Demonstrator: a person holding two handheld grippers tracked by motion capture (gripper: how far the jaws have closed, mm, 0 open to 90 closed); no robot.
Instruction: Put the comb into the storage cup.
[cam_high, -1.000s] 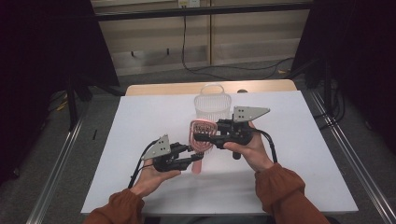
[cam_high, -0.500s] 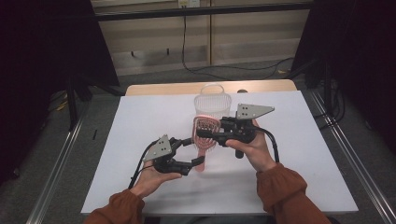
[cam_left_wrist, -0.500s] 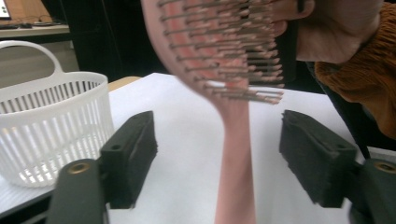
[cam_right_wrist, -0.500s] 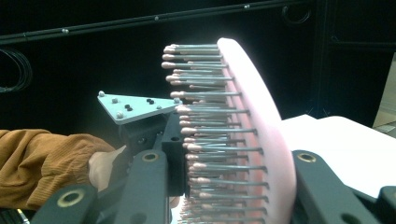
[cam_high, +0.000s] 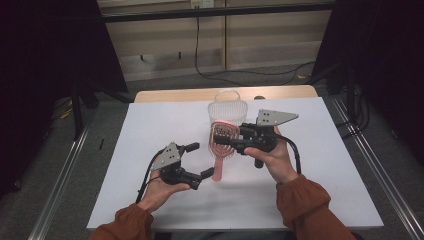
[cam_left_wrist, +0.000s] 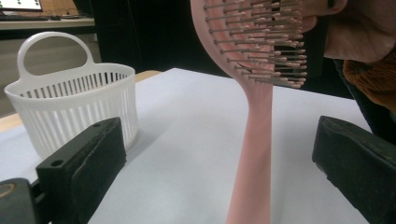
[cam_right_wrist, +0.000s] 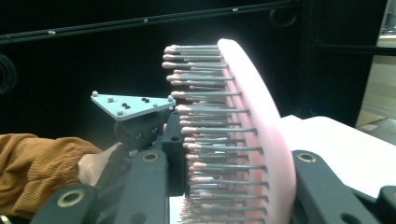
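Note:
A pink hairbrush (cam_high: 223, 141) hangs over the white table, head up and handle pointing down toward the person. My right gripper (cam_high: 220, 138) is shut on the head: the pink back (cam_right_wrist: 261, 130) lies against one jaw and the bristles against the other. My left gripper (cam_high: 202, 160) has just been opening its jaws. They now stand wide on either side of the handle (cam_left_wrist: 254, 154) without touching it. In the right gripper view, the left gripper's grey plate (cam_right_wrist: 130, 105) shows behind the bristles.
A white slatted basket (cam_high: 230, 104) with a loop handle stands behind the brush near the table's far edge, and sits at the left in the left gripper view (cam_left_wrist: 70, 102). The white tabletop (cam_high: 150, 125) stretches out on both sides of the hands.
The left gripper's jaws have opened and let go of the brush handle. The right gripper keeps its hold on the brush head and has shifted only slightly.

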